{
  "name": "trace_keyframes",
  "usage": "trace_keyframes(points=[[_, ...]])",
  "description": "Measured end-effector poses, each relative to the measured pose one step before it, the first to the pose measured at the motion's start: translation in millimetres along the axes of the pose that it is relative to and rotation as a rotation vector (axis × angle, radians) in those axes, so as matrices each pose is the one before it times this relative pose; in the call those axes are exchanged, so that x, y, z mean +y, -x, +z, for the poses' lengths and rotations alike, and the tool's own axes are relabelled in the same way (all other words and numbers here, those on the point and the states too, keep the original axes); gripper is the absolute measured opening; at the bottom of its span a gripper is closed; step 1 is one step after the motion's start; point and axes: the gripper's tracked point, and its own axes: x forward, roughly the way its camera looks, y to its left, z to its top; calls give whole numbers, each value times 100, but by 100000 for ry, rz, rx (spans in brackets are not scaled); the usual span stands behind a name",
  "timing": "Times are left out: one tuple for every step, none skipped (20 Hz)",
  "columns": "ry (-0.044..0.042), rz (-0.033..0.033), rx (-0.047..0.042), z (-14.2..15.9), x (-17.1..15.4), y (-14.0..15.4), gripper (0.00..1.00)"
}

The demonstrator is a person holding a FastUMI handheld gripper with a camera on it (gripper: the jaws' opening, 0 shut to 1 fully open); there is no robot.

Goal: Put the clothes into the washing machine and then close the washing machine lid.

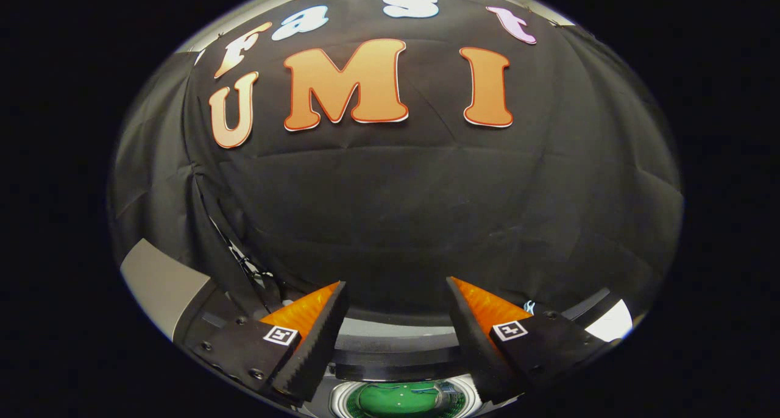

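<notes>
**Gripper released above the open drum of the washing machine**

The gripper (pixel 396 320) points forward toward the booth's black cloth wall (pixel 396 211), its two fingers spread wide apart with nothing held between them; the serrated inner pads (pixel 317 339) face one another across a broad gap. Each finger carries a small square black-and-white marker (pixel 280 335) on its upper face.

Below and between the fingers lies the top of the white and grey washing machine (pixel 390 345), seen from above at a steep angle. Its round drum opening (pixel 402 398) shows directly beneath the gap between the fingers, ringed by a pale perforated rim. Inside the drum sits a green piece of clothing (pixel 396 400); its exact shape cannot be told, since the drum is partly cut off. A dark curved band of the machine's top panel (pixel 396 369) runs from finger to finger just beyond the opening, and a paler grey band lies beyond that.

To the left of the left finger, a grey flat panel (pixel 161 284) rises at a tilt; whether it is the machine's raised lid cannot be told. Black cables (pixel 247 265) hang near the wall beside it
</notes>
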Motion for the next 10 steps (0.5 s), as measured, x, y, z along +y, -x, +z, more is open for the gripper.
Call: trace_keyframes(points=[[211,-138,58,-425,61,654,100],[-3,-13,267,-437,129,569,100],[-54,111,170,-423,14,711,100],[-117,93,521,-411,35,656,100],[-63,84,481,-488,-5,710,100],[-71,230,524,-513,87,679,100],[-244,326,200,-429,109,513,100],[-47,110,128,-308,83,540,100],[-51,40,445,-427,-1,589,100],[45,55,205,-415,61,423,100]])
